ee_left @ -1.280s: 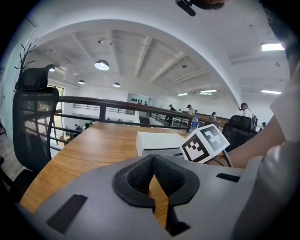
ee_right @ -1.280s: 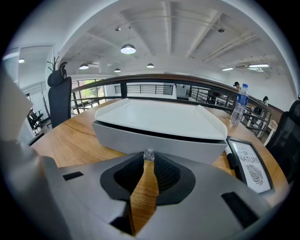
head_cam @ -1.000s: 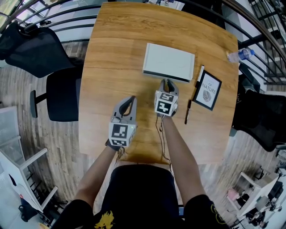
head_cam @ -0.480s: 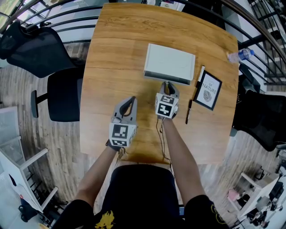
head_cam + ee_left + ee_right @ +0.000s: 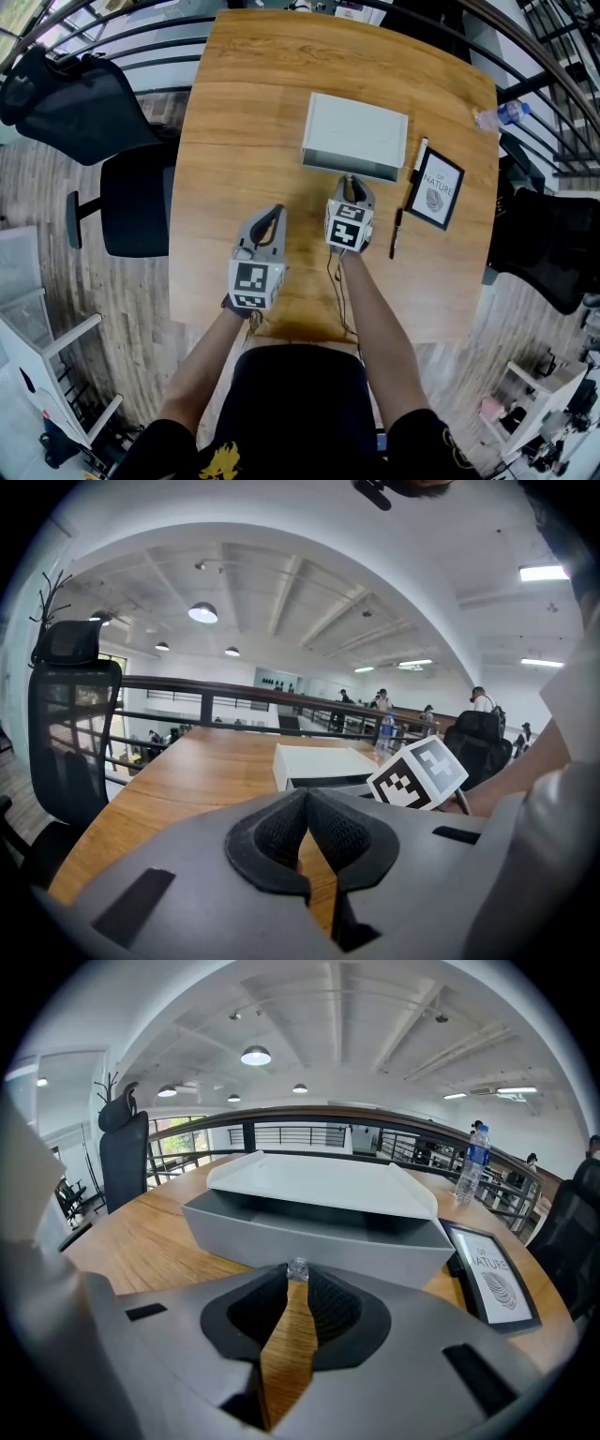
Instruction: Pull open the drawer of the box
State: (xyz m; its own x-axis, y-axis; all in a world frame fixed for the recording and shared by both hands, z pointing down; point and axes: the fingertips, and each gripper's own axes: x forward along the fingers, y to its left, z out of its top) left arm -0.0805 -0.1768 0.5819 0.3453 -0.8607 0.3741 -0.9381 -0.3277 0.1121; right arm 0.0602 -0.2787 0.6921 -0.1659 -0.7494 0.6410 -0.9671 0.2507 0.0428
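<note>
A white box (image 5: pixel 356 129) lies on the wooden table (image 5: pixel 234 122), and its grey drawer (image 5: pixel 309 1237) stands partly pulled out toward me. My right gripper (image 5: pixel 349 180) is shut on the small clear knob (image 5: pixel 297 1269) at the middle of the drawer front; the knob sits pinched between the pad tips of that gripper (image 5: pixel 297 1277). My left gripper (image 5: pixel 272 210) hovers over bare table to the left of the box, shut with nothing between its pads. From the left gripper (image 5: pixel 307 803) view, the box (image 5: pixel 319 764) sits ahead with the right gripper's marker cube (image 5: pixel 419 772) beside it.
A framed print (image 5: pixel 438 189) lies right of the box, with a white marker (image 5: pixel 419 155) and a black pen (image 5: pixel 395 232) along its left side. A water bottle (image 5: pixel 502 114) lies at the table's right edge. Black chairs (image 5: pixel 131 197) stand left and right of the table.
My right gripper has drawn slightly toward me with the knob, and the drawer shows a little further out of the box. The left gripper has stayed put.
</note>
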